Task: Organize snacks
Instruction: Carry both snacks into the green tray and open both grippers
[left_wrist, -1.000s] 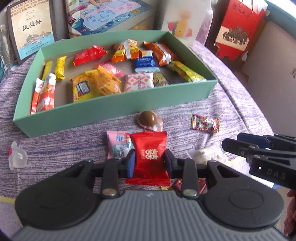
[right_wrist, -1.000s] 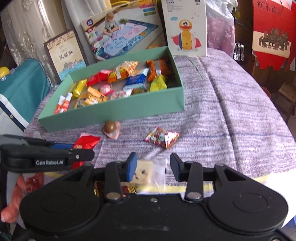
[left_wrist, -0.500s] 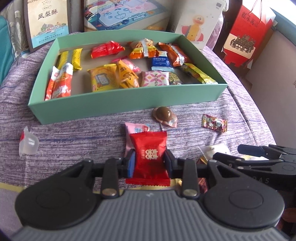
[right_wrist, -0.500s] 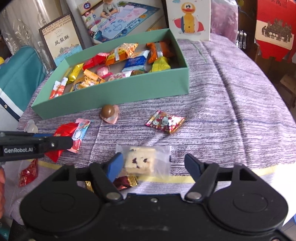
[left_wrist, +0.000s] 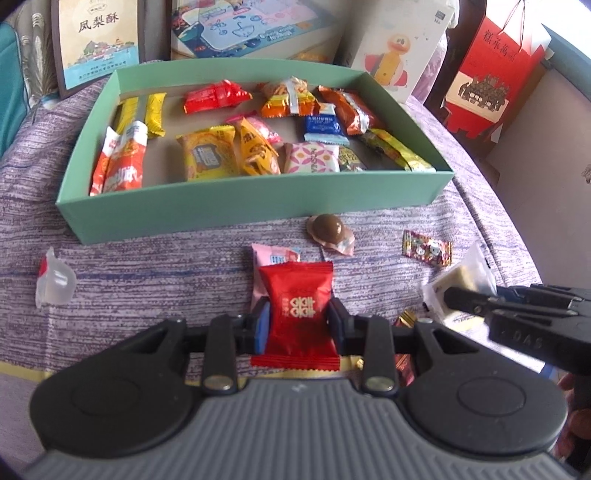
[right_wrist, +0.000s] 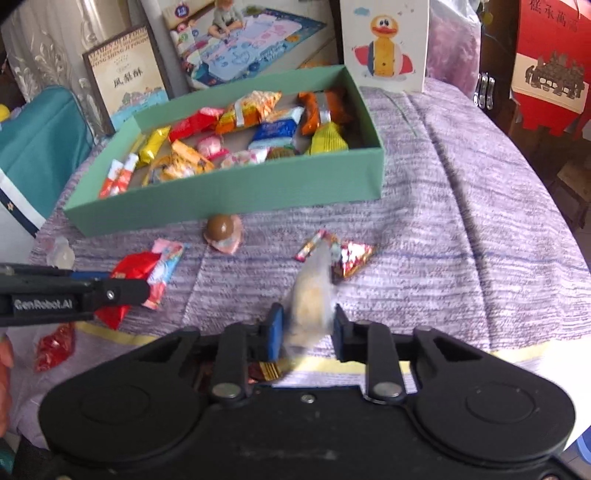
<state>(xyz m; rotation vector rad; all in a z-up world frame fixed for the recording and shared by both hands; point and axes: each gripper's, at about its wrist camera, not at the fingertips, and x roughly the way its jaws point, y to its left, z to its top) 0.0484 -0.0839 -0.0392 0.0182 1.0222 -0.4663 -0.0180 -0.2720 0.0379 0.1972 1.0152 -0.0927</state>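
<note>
While both angle downward, left tool (left_wrist: 298, 320) grips the red packet (left_wrist: 297, 308); right tool (right_wrist: 308, 332) pinches a blurred, seemingly clear-wrapped biscuit (right_wrist: 310, 295).

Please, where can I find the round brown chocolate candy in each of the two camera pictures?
Left wrist view: chocolate candy, right of centre, on the cloth just below the green box's front wall.
Right wrist view: chocolate candy, left of centre, again just below that front wall.
Shared landmark: the green box.
</note>
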